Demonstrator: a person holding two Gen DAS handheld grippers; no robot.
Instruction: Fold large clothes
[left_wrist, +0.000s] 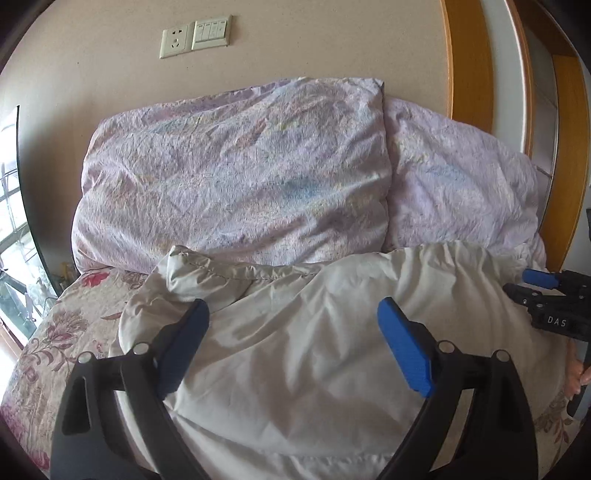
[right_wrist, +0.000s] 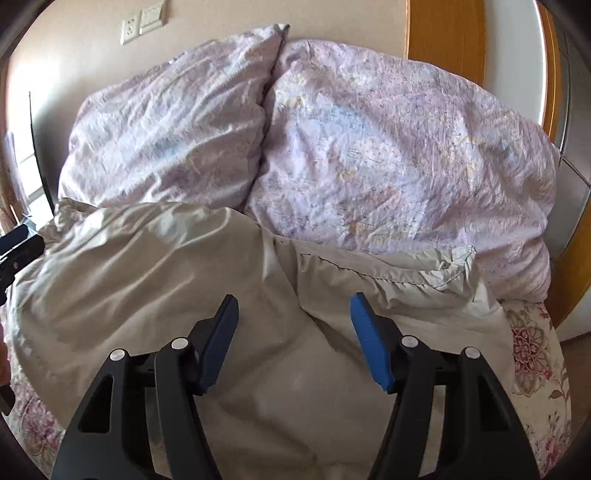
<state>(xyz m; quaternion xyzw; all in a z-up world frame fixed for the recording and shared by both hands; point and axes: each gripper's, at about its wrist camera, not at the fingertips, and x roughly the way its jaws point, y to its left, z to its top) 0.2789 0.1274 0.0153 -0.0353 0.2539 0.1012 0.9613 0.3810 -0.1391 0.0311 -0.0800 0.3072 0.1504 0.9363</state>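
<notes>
Both jaws released: left gripper (left_wrist: 291, 314) and right gripper (right_wrist: 293, 308) hover mid-frame over grey garment (left_wrist: 332, 332). Likely between folds; next needs an edge grasp.

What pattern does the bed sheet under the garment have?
Red-pink flowers on beige bed sheet, clearest in the right wrist view.

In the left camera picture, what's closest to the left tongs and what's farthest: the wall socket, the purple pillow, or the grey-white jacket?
1. The grey-white jacket, right under the open left tongs.
2. The purple pillow, behind the jacket, propped against the wall.
3. The wall socket, up on the wall above the pillow, towards the left.
</notes>
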